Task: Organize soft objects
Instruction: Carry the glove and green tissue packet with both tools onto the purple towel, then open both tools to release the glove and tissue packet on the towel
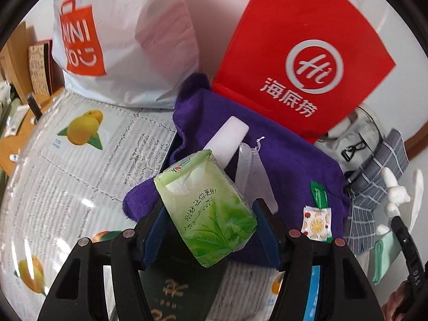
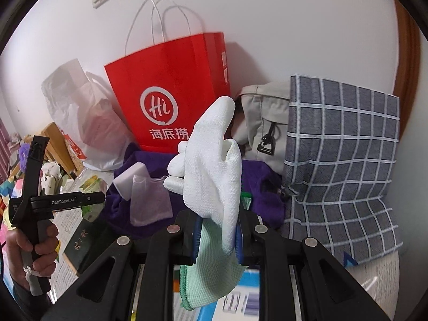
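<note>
My left gripper (image 1: 207, 218) is shut on a green tissue pack (image 1: 206, 211) and holds it above a purple cloth (image 1: 289, 160). A white bar (image 1: 230, 137), a clear pouch (image 1: 254, 171) and a small lemon-print sachet (image 1: 317, 223) lie on the cloth. My right gripper (image 2: 216, 236) is shut on a white knit glove (image 2: 211, 165) with a mint-green cuff (image 2: 211, 272), fingers pointing up. The glove also shows at the right edge of the left wrist view (image 1: 393, 190). The left gripper's body shows at the left of the right wrist view (image 2: 53, 200).
A red paper bag (image 2: 171, 93) and a white Miniso plastic bag (image 1: 112, 42) stand against the wall. A grey bag (image 2: 264, 123) and a grey checked cloth bag (image 2: 339, 155) are at the right. A fruit-print tablecloth (image 1: 80, 155) covers the table, with a dark green box (image 1: 171, 289) below.
</note>
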A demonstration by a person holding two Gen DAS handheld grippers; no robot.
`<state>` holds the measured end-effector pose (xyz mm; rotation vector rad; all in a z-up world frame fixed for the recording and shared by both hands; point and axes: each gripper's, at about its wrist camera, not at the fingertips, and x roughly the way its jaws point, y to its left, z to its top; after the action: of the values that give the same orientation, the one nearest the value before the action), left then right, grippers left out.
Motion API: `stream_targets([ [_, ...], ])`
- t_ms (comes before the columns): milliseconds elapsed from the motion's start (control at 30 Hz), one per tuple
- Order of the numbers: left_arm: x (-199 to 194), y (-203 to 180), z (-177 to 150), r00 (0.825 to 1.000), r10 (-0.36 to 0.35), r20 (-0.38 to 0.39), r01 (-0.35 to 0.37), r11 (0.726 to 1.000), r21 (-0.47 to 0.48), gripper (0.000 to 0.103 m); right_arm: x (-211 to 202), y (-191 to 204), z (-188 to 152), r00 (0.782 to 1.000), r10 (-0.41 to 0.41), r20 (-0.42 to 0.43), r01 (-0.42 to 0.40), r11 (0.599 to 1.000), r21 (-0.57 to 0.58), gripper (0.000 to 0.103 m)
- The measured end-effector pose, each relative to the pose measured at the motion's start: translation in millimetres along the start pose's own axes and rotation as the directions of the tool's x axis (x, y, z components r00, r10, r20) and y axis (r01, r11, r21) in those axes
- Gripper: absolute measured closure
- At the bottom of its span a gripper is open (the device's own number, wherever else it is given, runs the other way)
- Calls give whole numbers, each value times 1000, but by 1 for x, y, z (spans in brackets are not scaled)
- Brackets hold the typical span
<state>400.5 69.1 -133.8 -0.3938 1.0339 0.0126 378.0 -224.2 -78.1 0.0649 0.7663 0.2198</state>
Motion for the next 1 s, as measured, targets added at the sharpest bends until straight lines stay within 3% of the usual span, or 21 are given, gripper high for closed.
stream_targets([
  [400,33,-1,0,1000,-10,-16,10,1000,-8,41,76,-14,-4,994,-16,-112,19,1000,20,83],
  [567,35,-2,3,999,-47,-17,46,999,-14,41,91,-13,-3,992,36,-118,-29,998,58,83],
  [767,40,-3,5,999,-40,-25,40,999,0,41,114,-5,-3,985,61,-161,-49,996,75,83],
  [867,46,-6,4,999,-40,-35,40,999,13,42,129,-4,-7,973,52,-225,-37,997,73,83],
  [1000,47,-11,4,998,-48,-36,49,998,33,41,136,-6,-9,972,11,-235,4,998,64,78],
])
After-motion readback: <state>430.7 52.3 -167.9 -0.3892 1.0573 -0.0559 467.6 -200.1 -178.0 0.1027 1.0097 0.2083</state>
